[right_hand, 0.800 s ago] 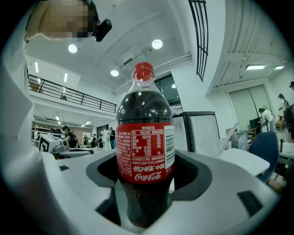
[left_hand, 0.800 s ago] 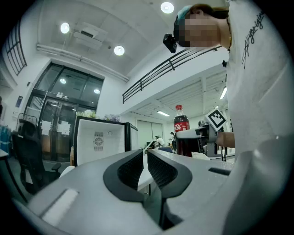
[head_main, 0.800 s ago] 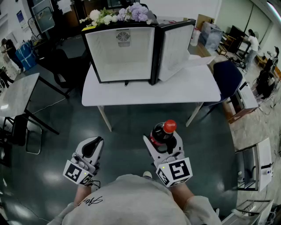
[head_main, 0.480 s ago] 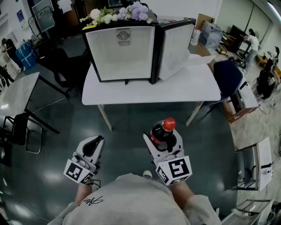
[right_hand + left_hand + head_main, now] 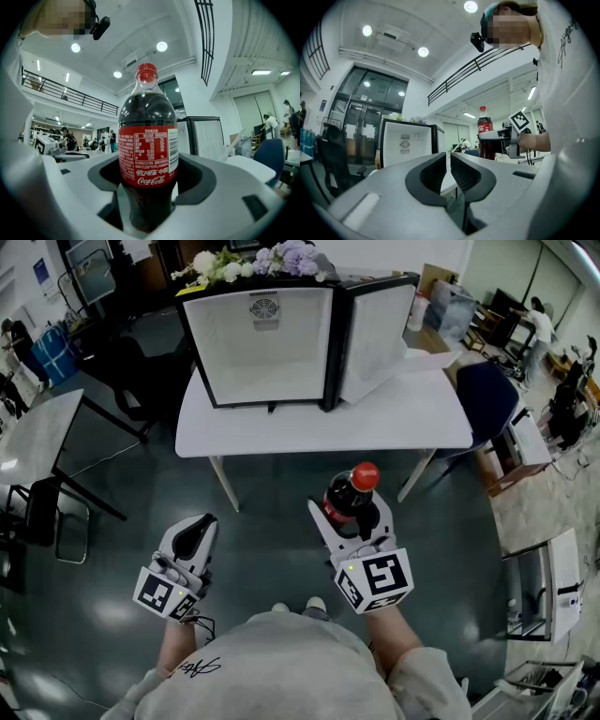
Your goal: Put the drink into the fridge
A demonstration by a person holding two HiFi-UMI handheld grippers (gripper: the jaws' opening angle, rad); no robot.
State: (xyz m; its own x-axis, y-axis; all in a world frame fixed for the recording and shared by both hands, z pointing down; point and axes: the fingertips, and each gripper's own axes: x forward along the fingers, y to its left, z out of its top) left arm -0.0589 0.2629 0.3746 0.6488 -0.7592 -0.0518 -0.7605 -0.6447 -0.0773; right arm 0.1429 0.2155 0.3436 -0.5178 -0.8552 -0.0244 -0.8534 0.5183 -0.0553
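- Drink bottle (image 5: 148,140): clear ribbed plastic, dark cola, red cap and label; upright, clamped between the curved dark pads (image 5: 199,180) of the right gripper (image 5: 353,519), well short of the table (image 5: 403,423)
- Left gripper (image 5: 199,526): ribbed jaws together, empty
- Fridge (image 5: 267,343): boxy, white-lined, door open, on the table
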